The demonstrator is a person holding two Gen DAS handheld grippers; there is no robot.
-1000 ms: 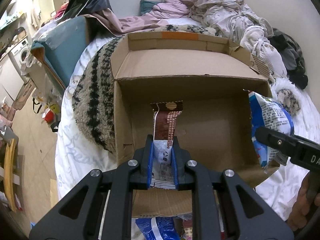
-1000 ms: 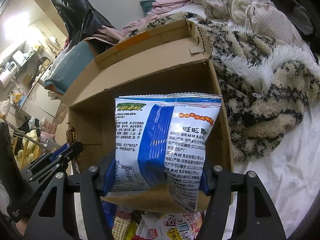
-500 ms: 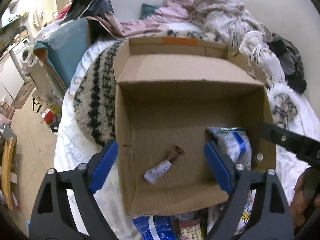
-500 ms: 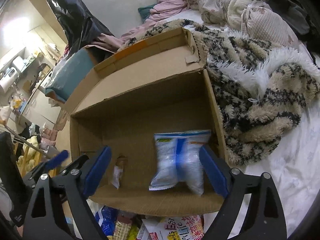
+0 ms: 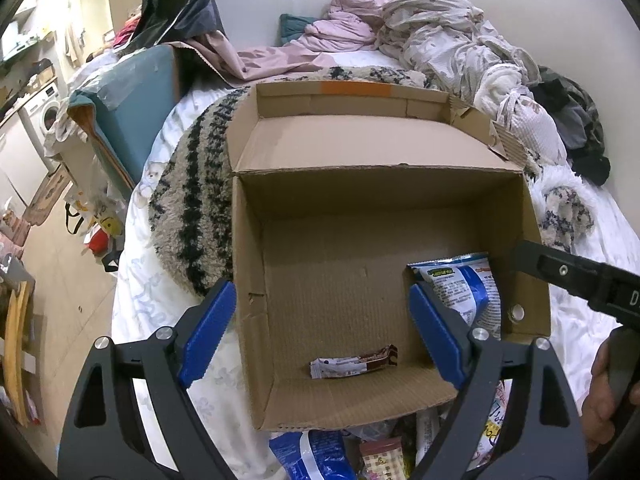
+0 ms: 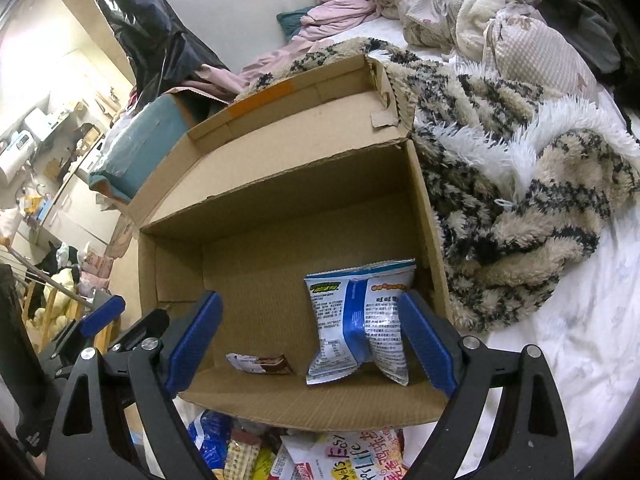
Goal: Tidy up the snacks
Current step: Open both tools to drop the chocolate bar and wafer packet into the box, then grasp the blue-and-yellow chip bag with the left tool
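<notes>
An open cardboard box [image 5: 376, 152] [image 6: 288, 184] lies on the bed. A brown and white snack bar [image 5: 354, 366] [image 6: 260, 363] lies on its floor near the front. A blue and white snack bag [image 5: 464, 292] [image 6: 360, 316] lies in its right part. My left gripper [image 5: 320, 336] is open and empty above the box's front. My right gripper [image 6: 310, 340] is open and empty above the front right; its body [image 5: 580, 280] shows in the left wrist view. More snack packets [image 5: 320, 456] [image 6: 304, 456] lie in a pile in front of the box.
A fuzzy patterned blanket [image 5: 192, 208] [image 6: 520, 200] lies under and beside the box. Crumpled clothes [image 5: 440, 32] are heaped at the back. A teal-covered box [image 5: 132, 88] stands at the bed's left, with the floor [image 5: 60, 272] below.
Both grippers opened and let go. The snack bar and the blue bag dropped into the box and now lie on its floor. Both grippers drew back a little.
</notes>
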